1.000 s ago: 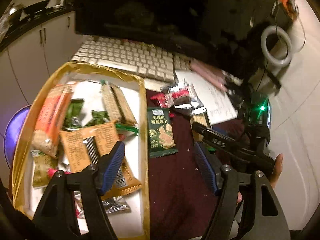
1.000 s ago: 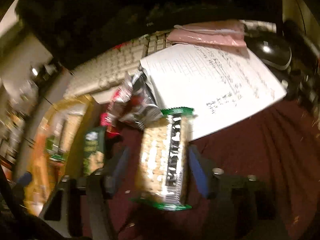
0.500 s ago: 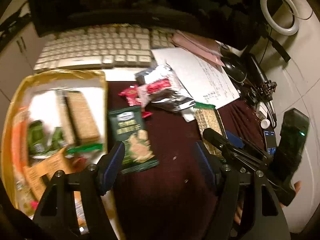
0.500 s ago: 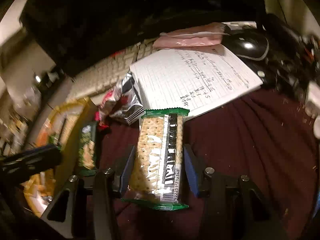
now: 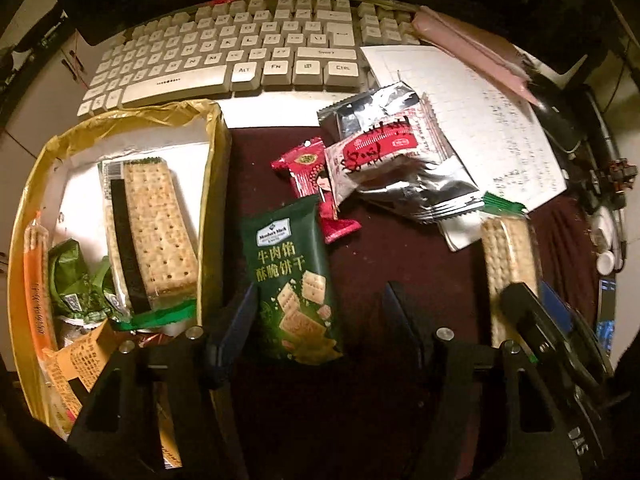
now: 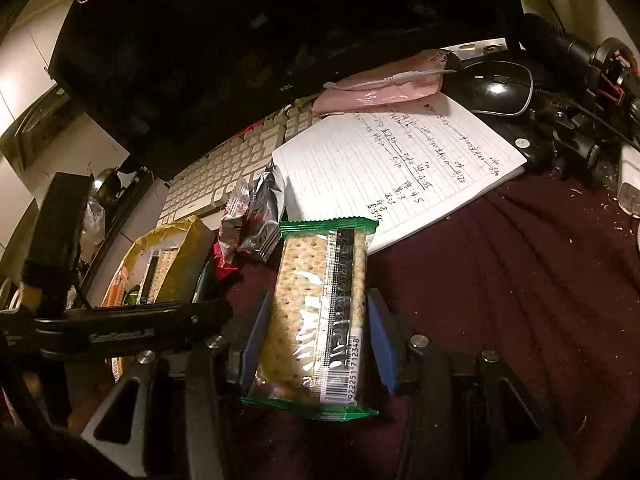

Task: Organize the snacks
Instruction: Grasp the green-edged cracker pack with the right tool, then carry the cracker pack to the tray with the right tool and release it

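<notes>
Two pickups are under way at once, both aimed at the yellow-lined box (image 5: 214, 152) where a few snacks already lie. The left tool (image 5: 316, 316) points steeply down over the dark green biscuit packet (image 5: 294, 280), which lies flat on the maroon-covered surface (image 5: 400, 264) just beside the box wall. Its blue pads stand apart on either side of the packet's lower half; they have just been narrowing, yet neither pad presses the wrapper. The next move there calls for lowering a touch more and closing across the packet's width, then lifting it over the box wall that lies just to the tool's left.

The right tool (image 6: 314, 338) straddles the clear-wrapped cracker pack (image 6: 320, 312), green-edged, its far end reaching the notepad (image 6: 400, 160). The pads sit tight along both long sides and seem to be clamped on it, though from this angle I can't be sure how firmly. It needs a clean lift and a carry leftward, past the left tool. A silver-and-red heap of packets (image 5: 392, 152) waits ahead.
</notes>
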